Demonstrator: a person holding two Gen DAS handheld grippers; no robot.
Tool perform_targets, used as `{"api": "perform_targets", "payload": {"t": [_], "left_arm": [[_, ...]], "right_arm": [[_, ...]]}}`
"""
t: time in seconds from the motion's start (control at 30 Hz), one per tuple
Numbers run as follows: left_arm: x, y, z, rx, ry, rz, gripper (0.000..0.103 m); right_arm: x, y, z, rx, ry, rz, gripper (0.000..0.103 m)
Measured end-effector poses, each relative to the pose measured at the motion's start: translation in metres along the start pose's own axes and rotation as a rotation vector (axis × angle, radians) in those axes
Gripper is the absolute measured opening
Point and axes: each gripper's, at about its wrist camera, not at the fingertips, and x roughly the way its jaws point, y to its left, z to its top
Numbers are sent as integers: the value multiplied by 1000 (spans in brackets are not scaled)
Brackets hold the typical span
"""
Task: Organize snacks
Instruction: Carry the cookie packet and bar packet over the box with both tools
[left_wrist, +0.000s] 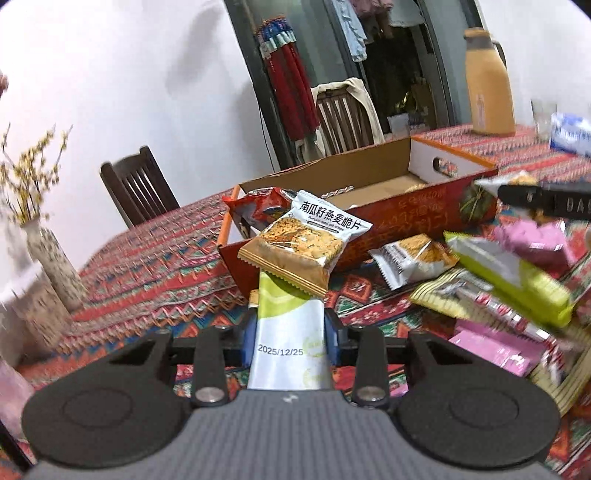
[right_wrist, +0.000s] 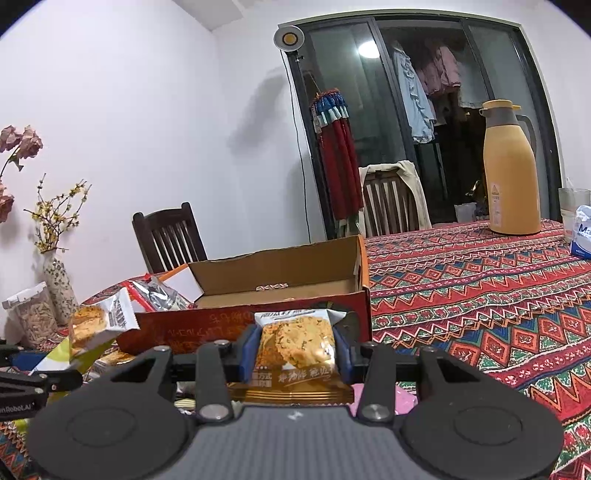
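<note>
My left gripper (left_wrist: 290, 325) is shut on a white-and-green snack packet (left_wrist: 288, 339), with an oat-crisp packet (left_wrist: 304, 242) resting on its far end, near the left end of the red cardboard box (left_wrist: 391, 225). My right gripper (right_wrist: 295, 350) is shut on an oat-crisp packet (right_wrist: 297, 347), held just in front of the box (right_wrist: 251, 321). The left gripper's packets also show at the left of the right wrist view (right_wrist: 92, 325). The right gripper's finger shows at the right of the left wrist view (left_wrist: 543, 197). Red packets (left_wrist: 260, 206) lie in the box's left end.
Loose snack packets (left_wrist: 498, 288) are piled on the patterned tablecloth (right_wrist: 480, 295) right of the box. A yellow thermos (right_wrist: 511, 170), a glass (right_wrist: 572, 206) and a tissue pack (right_wrist: 581, 232) stand at the far right. Vases (right_wrist: 59, 280) and chairs (right_wrist: 170, 236) are at the left.
</note>
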Motion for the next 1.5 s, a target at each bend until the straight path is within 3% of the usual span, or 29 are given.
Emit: {"api": "perform_targets", "payload": {"t": [0.27, 0.37, 0.7, 1.1, 1.33, 1.5], "left_arm": [[2, -5, -6, 107, -10, 97, 37], [-2, -2, -5, 99, -18, 96, 37], [-24, 12, 23, -29, -124, 25, 38], [-27, 16, 91, -187, -260, -102, 38], [3, 24, 132, -282, -275, -135, 38], [48, 31, 158, -345, -246, -100, 38]], "right_arm": [[0, 1, 1, -1, 5, -5, 42], [1, 1, 1, -3, 9, -8, 42], [-2, 10, 8, -41, 1, -23, 42], [10, 31, 63, -118, -69, -36, 42], [44, 45, 101, -134, -123, -41, 42], [84, 44, 109, -136, -129, -70, 42]]}}
